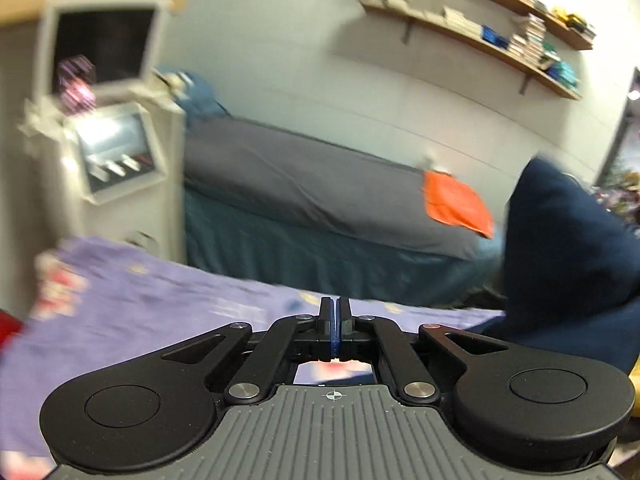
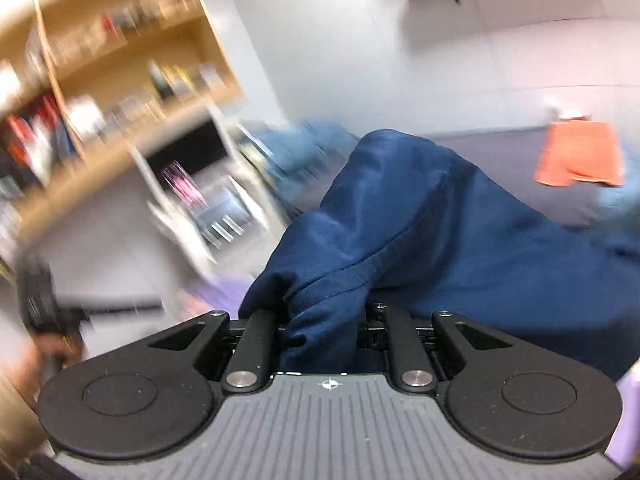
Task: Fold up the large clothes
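A large navy blue garment [image 2: 460, 232] rises in a bunched heap in front of the right wrist camera. My right gripper [image 2: 326, 320] is shut on a fold of it, and the cloth covers both fingertips. In the left wrist view the same navy garment [image 1: 560, 248] hangs lifted at the right edge, apart from my left gripper [image 1: 335, 312]. That gripper is shut, its blue pads pressed together with nothing visible between them. It hovers above a lilac patterned bedsheet [image 1: 140, 304].
Behind stands a bed with a grey cover [image 1: 300, 184] and an orange cloth [image 1: 456, 204] lying on it. A white cabinet [image 1: 120, 152] stands at the left, wall shelves [image 1: 500, 40] hang above the bed, and a wooden bookcase [image 2: 100, 80] fills the left.
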